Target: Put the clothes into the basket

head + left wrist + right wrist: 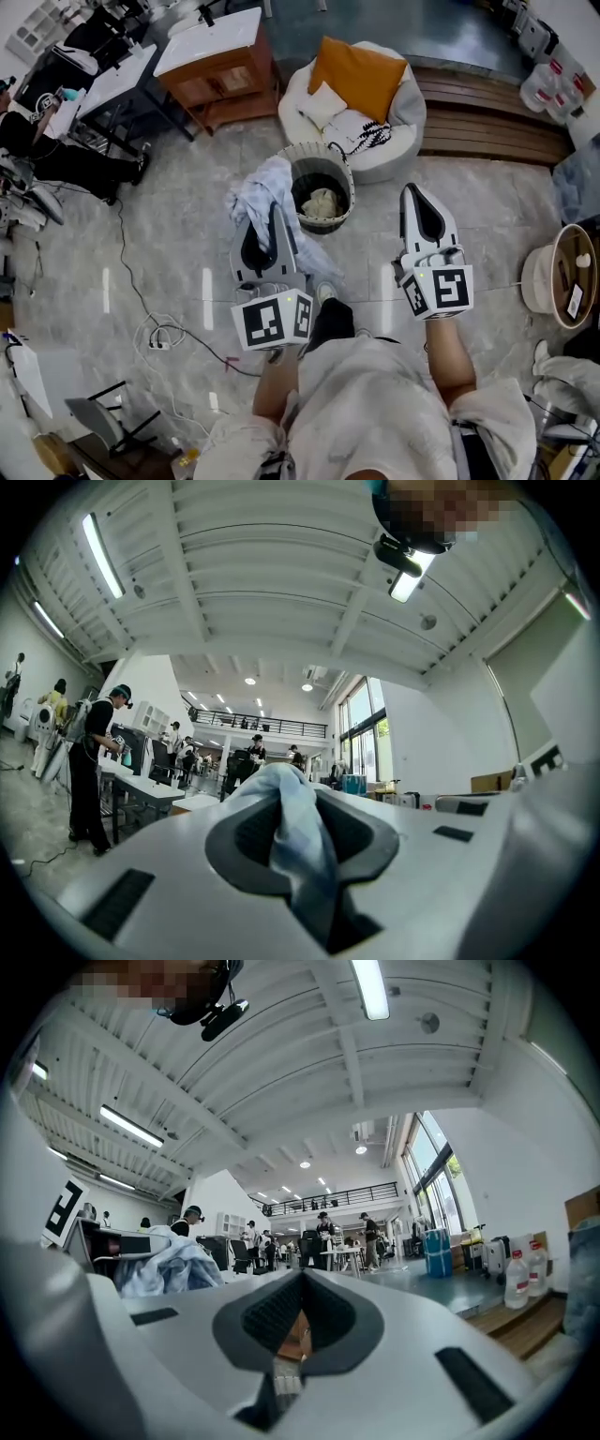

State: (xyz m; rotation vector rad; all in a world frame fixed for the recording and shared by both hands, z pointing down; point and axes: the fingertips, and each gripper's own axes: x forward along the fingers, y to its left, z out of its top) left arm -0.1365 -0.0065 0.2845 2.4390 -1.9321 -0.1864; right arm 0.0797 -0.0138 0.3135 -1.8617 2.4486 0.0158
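A woven basket [344, 174] stands on the floor ahead of me with a beige cloth [323, 202] inside it. My left gripper [275, 210] is just left of the basket and shut on a light blue and white garment [262, 190], which bunches over its tip beside the rim. In the left gripper view the garment [296, 836] runs up between the jaws of the left gripper [285, 787]. My right gripper [413, 191] is to the right of the basket, shut with nothing in it. From the right gripper [300, 1277] the garment [173, 1266] shows at the left.
A round white chair [403, 131] with an orange cushion [361, 75] stands just behind the basket. A wooden cabinet [217, 67] is at the back left and wooden steps [487, 122] at the right. A cable and power strip [157, 339] lie on the floor at the left.
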